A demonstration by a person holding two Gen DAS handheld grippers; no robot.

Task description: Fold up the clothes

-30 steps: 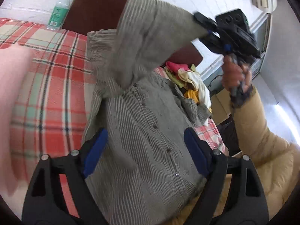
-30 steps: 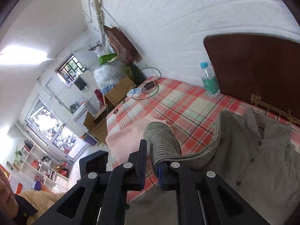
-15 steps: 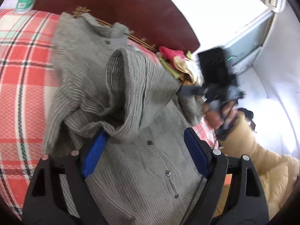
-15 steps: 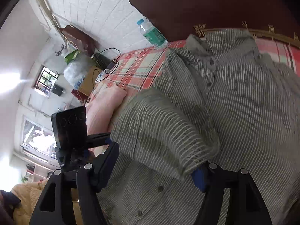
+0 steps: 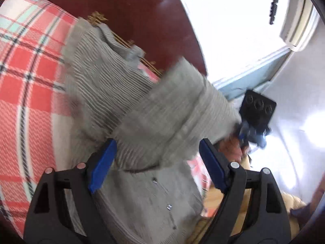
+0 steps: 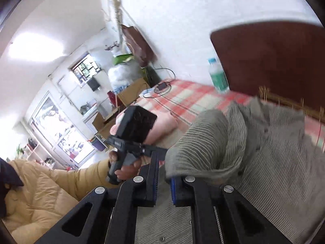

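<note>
- Your right gripper (image 6: 162, 180) is clenching the striped shirt's (image 6: 274, 162) sleeve (image 6: 203, 142), having just re-closed, folding it across.
- Your left gripper (image 5: 156, 168) is hovering with fingers spread, ready to steady.

A grey, finely striped button-up shirt (image 6: 270, 162) lies front-up on the red plaid bed (image 5: 26, 85), collar toward the headboard, one sleeve (image 5: 172, 118) lifted and folded across its chest.

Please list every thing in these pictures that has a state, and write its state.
grey striped shirt: lying on the bed, sleeve lifted across the body.
sleeve: held at its end.
right gripper: shut on the sleeve.
left gripper: open, empty.
water bottle: upright, capped.
</note>
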